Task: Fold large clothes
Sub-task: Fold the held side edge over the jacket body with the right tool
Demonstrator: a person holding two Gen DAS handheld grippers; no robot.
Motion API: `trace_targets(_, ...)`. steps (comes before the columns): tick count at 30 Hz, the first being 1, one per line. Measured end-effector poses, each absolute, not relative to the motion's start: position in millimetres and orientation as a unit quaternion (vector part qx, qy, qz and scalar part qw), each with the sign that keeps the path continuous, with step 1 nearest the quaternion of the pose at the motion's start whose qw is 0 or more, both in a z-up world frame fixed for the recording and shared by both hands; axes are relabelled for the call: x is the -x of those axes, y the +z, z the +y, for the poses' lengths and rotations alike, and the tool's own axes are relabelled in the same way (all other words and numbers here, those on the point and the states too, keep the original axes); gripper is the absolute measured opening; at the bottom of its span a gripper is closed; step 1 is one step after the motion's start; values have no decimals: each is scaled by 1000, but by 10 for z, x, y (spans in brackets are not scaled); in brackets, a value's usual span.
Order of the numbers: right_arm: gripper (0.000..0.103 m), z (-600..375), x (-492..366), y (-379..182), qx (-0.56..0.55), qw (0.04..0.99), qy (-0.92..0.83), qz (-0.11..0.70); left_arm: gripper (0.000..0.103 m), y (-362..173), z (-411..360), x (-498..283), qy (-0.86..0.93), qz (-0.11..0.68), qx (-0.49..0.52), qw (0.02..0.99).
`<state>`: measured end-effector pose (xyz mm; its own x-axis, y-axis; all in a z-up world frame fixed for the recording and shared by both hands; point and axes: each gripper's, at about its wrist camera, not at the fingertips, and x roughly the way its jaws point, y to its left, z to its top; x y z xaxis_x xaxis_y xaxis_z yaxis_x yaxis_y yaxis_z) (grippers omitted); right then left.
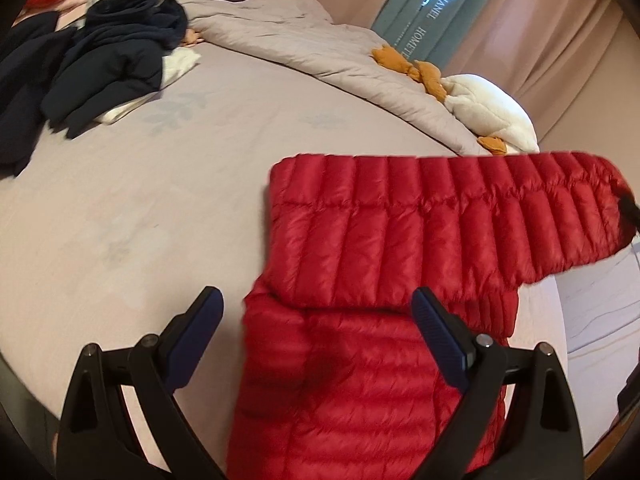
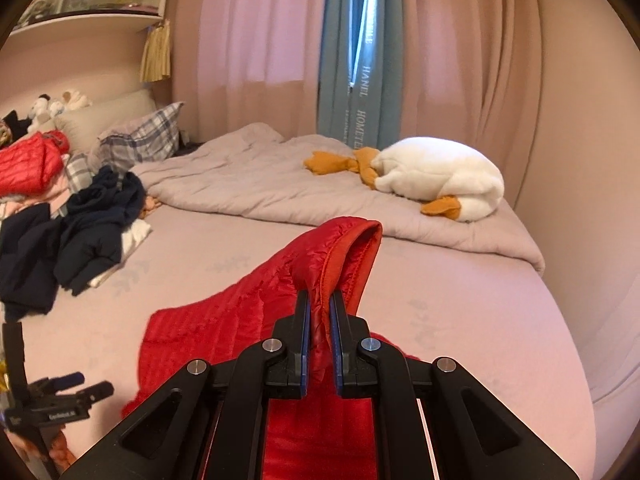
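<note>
one sleeve of the red down jacket point(image 1: 384, 240) on the bed point(image 1: 140, 208) is pinched at its cuff by your right gripper point(image 2: 320, 312); your left gripper point(image 1: 316, 312) hovers spread above the body. carry the cuff across level, then lay it flat.

A wide bed point(image 2: 460, 320) in a mauve sheet fills the room. Behind it hang pink curtains point(image 2: 460, 80), parted by a teal curtain point(image 2: 340, 80); daylight glows through. A shelf point(image 2: 88, 24) sits above its headboard.
</note>
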<state>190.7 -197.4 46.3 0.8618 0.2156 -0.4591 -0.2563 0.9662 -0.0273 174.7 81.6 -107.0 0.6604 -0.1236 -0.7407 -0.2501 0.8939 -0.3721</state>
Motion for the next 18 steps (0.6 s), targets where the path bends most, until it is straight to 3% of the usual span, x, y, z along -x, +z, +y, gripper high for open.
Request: trace_targets(18, 10, -2508, -2442, -572, 2, 934, 49, 355, 75, -1670, 572, -2612, 26, 479, 199, 855)
